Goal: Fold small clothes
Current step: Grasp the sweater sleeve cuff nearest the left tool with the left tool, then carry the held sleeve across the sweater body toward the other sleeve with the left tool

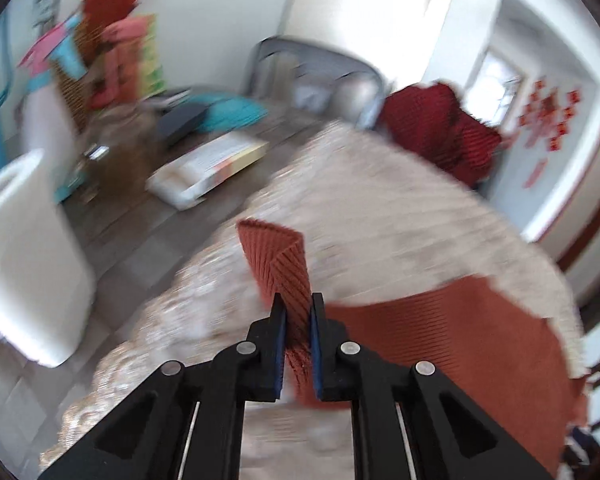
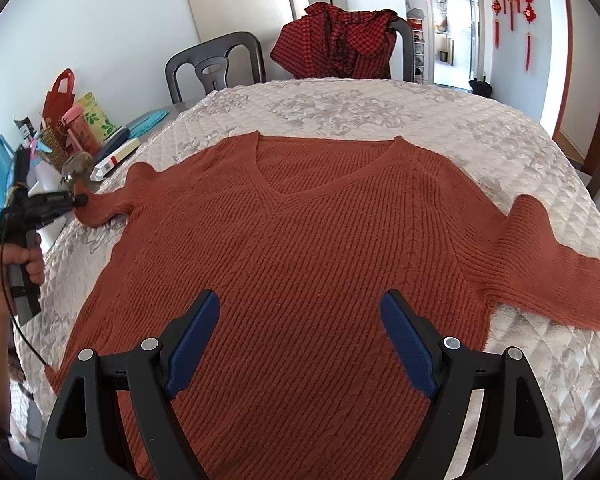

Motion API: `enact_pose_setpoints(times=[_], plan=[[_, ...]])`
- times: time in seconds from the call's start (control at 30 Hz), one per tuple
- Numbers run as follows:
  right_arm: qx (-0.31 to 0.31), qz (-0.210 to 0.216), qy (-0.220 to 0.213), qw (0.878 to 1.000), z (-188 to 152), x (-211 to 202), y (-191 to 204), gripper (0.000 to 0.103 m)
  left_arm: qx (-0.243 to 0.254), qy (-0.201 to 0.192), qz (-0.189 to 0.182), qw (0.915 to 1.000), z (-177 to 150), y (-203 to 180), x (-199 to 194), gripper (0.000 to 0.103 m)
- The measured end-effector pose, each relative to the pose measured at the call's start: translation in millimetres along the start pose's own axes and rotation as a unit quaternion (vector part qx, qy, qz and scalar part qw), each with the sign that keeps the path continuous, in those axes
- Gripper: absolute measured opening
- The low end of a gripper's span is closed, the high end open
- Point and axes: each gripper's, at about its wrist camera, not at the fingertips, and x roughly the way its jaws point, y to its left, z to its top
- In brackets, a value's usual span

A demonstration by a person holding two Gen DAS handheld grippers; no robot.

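Note:
A rust-orange ribbed V-neck sweater (image 2: 300, 240) lies flat, front up, on the quilted tablecloth (image 2: 340, 108). My left gripper (image 1: 298, 312) is shut on the cuff of the sweater's left sleeve (image 1: 278, 260), lifting it off the cloth; the left wrist view is motion-blurred. In the right wrist view the left gripper (image 2: 80, 200) shows at the far left, holding that sleeve end. My right gripper (image 2: 300, 312) is open and empty, hovering over the sweater's lower body. The right sleeve (image 2: 548, 264) lies spread out to the right.
A red checked garment (image 2: 340, 44) hangs over a chair at the table's far side. A dark chair (image 2: 216, 64) stands far left. Bags, bottles and boxes (image 2: 72, 128) crowd a side surface to the left. A white bin (image 1: 24, 260) stands on the floor.

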Motion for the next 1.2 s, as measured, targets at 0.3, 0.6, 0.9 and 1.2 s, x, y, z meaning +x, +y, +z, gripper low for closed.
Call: enact_pose_setpoints(times=[0.3, 0.6, 0.9, 1.2], plan=[[0.028, 0.001, -0.005, 1.000, -4, -6, -10, 0.083, 0.110, 0.015, -0.217, 0.9698, -7, -139, -8, 0.012], [0.050, -0.004, -0.003, 0.999, -9, -12, -24, 0.083, 0.174, 0.151, -0.256, 0.9388, -67, -206, 48, 0.026], [0.047, 0.046, -0.005, 0.998, 14, 3, -13, 0.057, 0.166, 0.034, -0.189, 0.9673, -30, -137, 5, 0.053], [0.077, 0.073, 0.045, 0.993, 58, 75, -12, 0.056, 0.134, 0.096, -0.104, 0.9808, -18, -86, 67, 0.049]])
